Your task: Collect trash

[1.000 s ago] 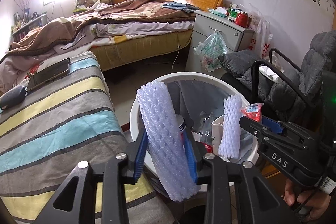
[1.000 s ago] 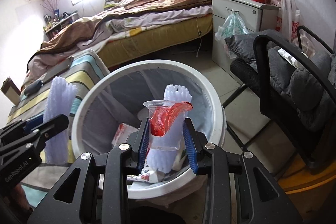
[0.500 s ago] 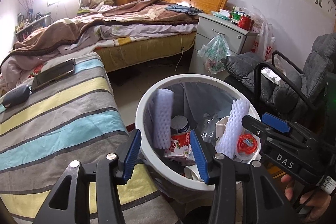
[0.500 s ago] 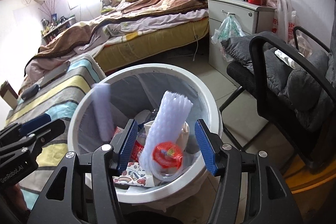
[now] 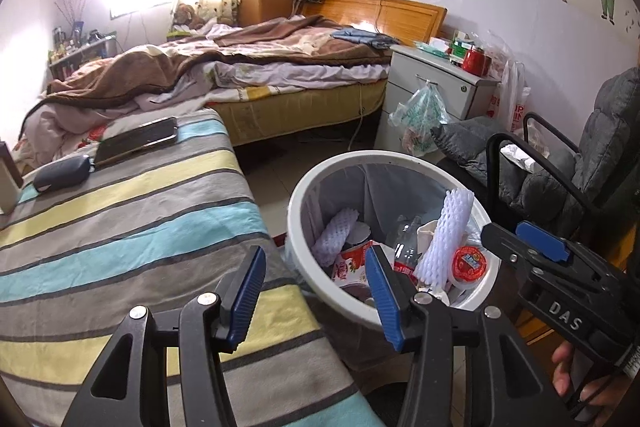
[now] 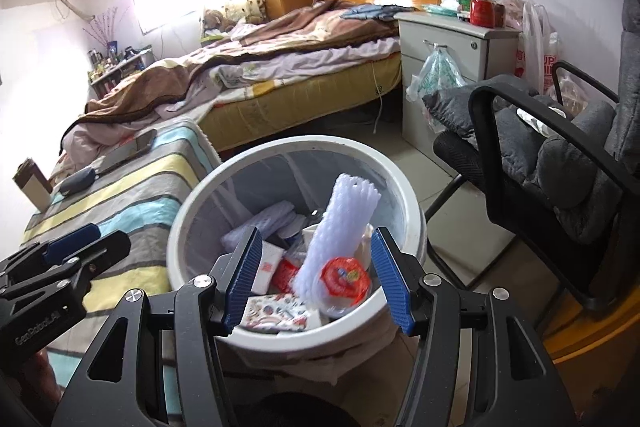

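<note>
hovering empty: l gripper (image 5: 316, 291), r gripper (image 6: 318, 277), bin (image 6: 404, 195).

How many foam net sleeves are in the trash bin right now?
2. One foam sleeve stands upright near the middle of the bin, beside a red-lidded cup. The other foam sleeve lies tilted against the left side. More may be buried.
</note>
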`<control>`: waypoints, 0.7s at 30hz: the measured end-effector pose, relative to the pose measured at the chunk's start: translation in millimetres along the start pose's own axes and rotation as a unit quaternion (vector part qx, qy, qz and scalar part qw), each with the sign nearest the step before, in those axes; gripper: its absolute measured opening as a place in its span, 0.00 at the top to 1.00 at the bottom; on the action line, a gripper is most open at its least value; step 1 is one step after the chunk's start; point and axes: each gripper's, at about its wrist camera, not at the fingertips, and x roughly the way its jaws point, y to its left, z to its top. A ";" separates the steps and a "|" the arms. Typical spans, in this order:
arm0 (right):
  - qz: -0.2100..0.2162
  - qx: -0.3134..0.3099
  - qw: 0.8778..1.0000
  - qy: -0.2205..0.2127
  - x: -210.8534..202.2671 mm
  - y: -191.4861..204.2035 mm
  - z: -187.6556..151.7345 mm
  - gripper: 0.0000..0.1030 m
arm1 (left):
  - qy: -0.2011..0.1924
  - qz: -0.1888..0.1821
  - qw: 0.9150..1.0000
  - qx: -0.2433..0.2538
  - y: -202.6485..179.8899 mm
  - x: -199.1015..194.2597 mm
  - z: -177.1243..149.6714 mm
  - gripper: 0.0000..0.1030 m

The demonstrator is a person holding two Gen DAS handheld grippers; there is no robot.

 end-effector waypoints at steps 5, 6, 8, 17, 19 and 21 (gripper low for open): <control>-0.004 -0.002 1.000 -0.018 -14.6 4.3 -9.7 0.43 | -0.028 0.043 0.999 0.019 -4.9 -20.1 -13.0 0.50; -0.006 -0.005 1.000 -0.027 -18.1 5.0 -12.1 0.43 | -0.031 0.047 0.998 0.020 -4.7 -23.7 -16.3 0.50; -0.018 -0.015 0.999 -0.046 -25.8 8.8 -18.5 0.43 | -0.034 0.047 0.998 0.022 -6.2 -28.9 -21.5 0.50; -0.018 -0.015 0.998 -0.066 -44.3 14.3 -38.1 0.43 | -0.065 0.047 0.996 0.023 -13.0 -58.2 -48.1 0.50; -0.021 -0.015 0.997 -0.068 -46.9 15.3 -42.5 0.43 | -0.064 0.047 0.997 0.022 -13.7 -61.1 -51.8 0.50; -0.015 -0.013 0.998 -0.068 -49.2 17.5 -47.3 0.43 | -0.062 0.046 0.997 0.022 -14.3 -63.1 -54.8 0.50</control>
